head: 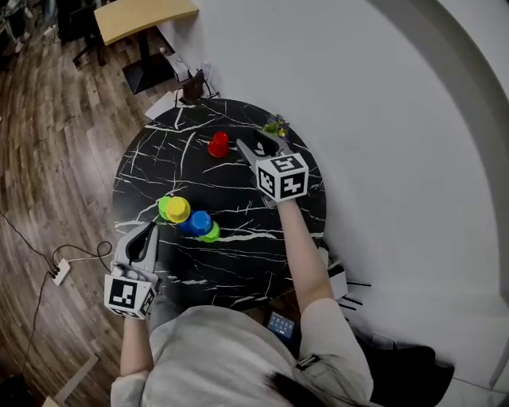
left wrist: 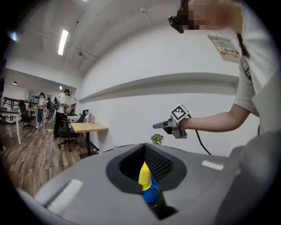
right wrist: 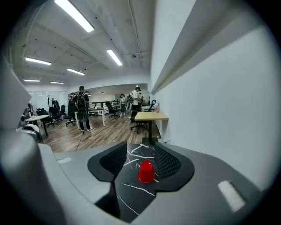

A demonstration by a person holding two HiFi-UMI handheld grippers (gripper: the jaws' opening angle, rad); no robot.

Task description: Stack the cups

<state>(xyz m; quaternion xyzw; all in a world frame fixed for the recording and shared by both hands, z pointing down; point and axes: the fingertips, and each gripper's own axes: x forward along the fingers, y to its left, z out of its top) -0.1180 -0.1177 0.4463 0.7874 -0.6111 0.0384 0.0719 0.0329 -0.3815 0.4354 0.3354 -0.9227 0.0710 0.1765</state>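
Note:
A red cup (head: 218,145) stands upside down at the far side of the round black marble table (head: 238,262). My right gripper (head: 256,143) hovers just right of it, open and holding nothing; in the right gripper view the red cup (right wrist: 146,171) stands on the table ahead, framed by the open jaws (right wrist: 140,151). Near the table's left edge a yellow cup (head: 177,209) sits on a green one, and a blue cup (head: 200,222) sits on another green one (head: 211,233). My left gripper (head: 150,229) is shut and empty, short of them. The yellow cup (left wrist: 144,176) and the blue cup (left wrist: 150,193) show past its tips.
A small potted plant (head: 277,125) stands at the table's far edge beside the right gripper. A white wall runs along the right. A wooden desk (head: 143,16) stands beyond the table, and a power strip (head: 60,272) lies on the wood floor. People stand far off in the office.

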